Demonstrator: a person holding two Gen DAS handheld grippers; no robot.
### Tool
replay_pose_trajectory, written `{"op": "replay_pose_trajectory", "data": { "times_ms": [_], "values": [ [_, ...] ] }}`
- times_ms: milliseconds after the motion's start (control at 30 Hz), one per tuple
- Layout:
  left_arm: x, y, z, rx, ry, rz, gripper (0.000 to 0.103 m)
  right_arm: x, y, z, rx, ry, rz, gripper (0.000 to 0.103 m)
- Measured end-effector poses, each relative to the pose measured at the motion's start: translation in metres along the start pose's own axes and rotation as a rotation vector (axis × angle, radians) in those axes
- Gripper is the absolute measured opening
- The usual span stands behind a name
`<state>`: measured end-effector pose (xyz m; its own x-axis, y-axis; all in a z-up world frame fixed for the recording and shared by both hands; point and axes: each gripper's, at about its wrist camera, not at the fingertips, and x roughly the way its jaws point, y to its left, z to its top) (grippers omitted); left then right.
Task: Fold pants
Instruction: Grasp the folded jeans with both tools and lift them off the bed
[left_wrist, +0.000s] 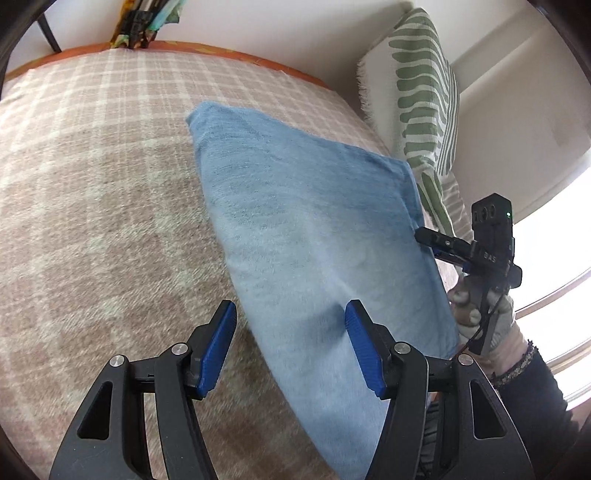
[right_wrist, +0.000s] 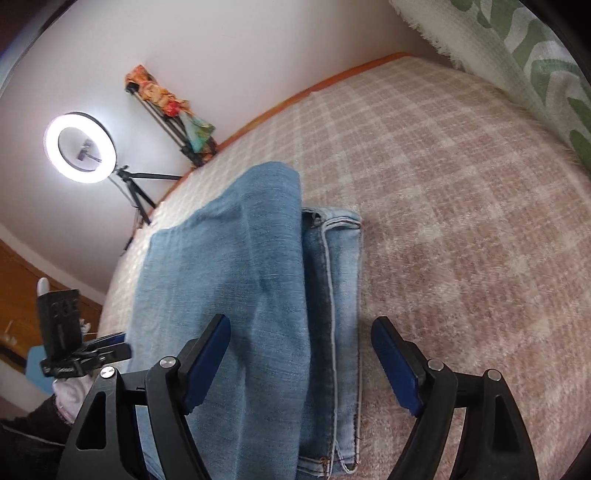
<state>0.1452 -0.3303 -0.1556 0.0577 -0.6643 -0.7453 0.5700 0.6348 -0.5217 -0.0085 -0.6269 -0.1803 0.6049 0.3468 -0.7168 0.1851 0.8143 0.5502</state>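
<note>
Light blue denim pants (left_wrist: 314, 236) lie folded into a thick stack on a pink and cream plaid blanket (left_wrist: 103, 192). My left gripper (left_wrist: 290, 314) is open over the stack's near left edge, and its blue pads do not press on the cloth. In the right wrist view the pants (right_wrist: 251, 280) show a folded top layer, with a seamed leg and hem beside it. My right gripper (right_wrist: 301, 325) stands open above them, with denim under the gap and nothing gripped. Each gripper also shows at the pants' side edge in the other's view: the right gripper (left_wrist: 421, 234) and the left gripper (right_wrist: 122, 345).
A white pillow with green stripes (left_wrist: 424, 92) leans at the blanket's far right, by a bright window. A lit ring light on a tripod (right_wrist: 79, 147) and a stand draped with colourful cloth (right_wrist: 173, 110) stand by the wall. Wooden furniture (right_wrist: 22, 280) is at the left.
</note>
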Motion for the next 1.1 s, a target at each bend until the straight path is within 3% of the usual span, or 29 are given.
{"op": "replay_pose_trajectory", "data": {
  "times_ms": [167, 400, 567, 667, 867, 1100],
  "values": [
    [0.008, 0.001, 0.003, -0.007, 0.001, -0.005, 0.060, 0.005, 0.007, -0.004, -0.032, 0.029, 0.087, 0.072],
    [0.017, -0.005, 0.014, 0.007, -0.008, 0.006, 0.058, 0.014, 0.013, -0.003, -0.047, 0.015, 0.097, 0.069],
    [0.022, -0.015, 0.018, 0.037, -0.019, 0.031, 0.043, 0.016, 0.032, -0.004, -0.097, 0.015, 0.006, 0.047],
    [0.022, -0.028, 0.019, 0.095, -0.041, 0.061, 0.033, 0.010, 0.042, -0.003, -0.128, 0.000, -0.059, 0.026],
    [0.012, -0.035, 0.022, 0.111, -0.073, 0.050, 0.020, 0.002, 0.080, -0.003, -0.270, -0.023, -0.221, 0.016],
    [-0.014, -0.054, 0.026, 0.166, -0.120, 0.007, 0.016, -0.021, 0.115, -0.001, -0.356, -0.075, -0.238, 0.013]
  ]
}}
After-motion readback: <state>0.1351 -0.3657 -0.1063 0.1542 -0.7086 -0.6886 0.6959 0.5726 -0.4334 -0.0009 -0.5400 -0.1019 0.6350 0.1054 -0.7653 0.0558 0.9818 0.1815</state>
